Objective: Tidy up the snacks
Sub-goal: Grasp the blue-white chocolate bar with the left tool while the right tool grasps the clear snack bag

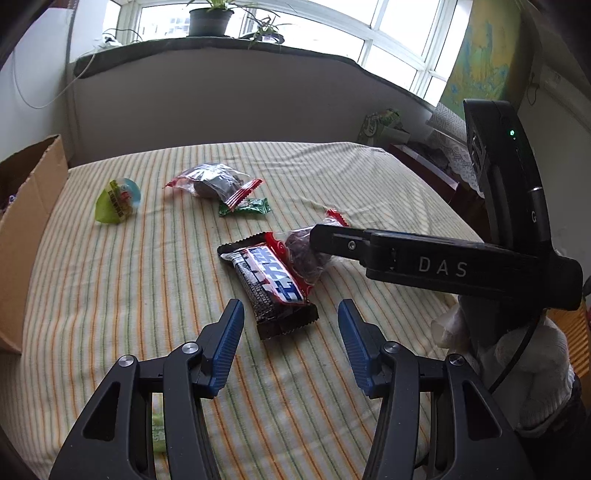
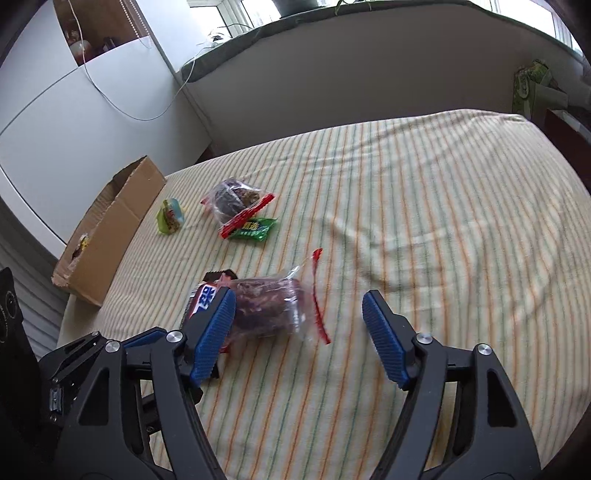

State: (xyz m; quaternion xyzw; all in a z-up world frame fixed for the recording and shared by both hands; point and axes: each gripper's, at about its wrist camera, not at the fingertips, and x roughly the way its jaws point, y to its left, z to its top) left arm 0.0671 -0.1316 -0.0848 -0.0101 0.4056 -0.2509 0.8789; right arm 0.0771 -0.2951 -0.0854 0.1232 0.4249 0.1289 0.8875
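A chocolate bar in a brown, red and blue wrapper (image 1: 271, 284) lies on the striped cloth, just ahead of my open, empty left gripper (image 1: 291, 314). A clear bag with a dark snack and red edges (image 1: 306, 254) rests against it; it also shows in the right wrist view (image 2: 269, 306), between the fingers of my open, empty right gripper (image 2: 297, 306). The right gripper's body (image 1: 424, 258) reaches in from the right over that bag. Farther off lie a second clear bag (image 1: 214, 181), a green candy (image 1: 245, 207) and a green jelly cup (image 1: 118, 201).
An open cardboard box (image 2: 107, 229) stands at the left edge of the cloth-covered table (image 2: 406, 221), with some items inside. A wall and a windowsill with potted plants (image 1: 210, 18) lie behind. A green box (image 1: 380, 123) sits at the far right.
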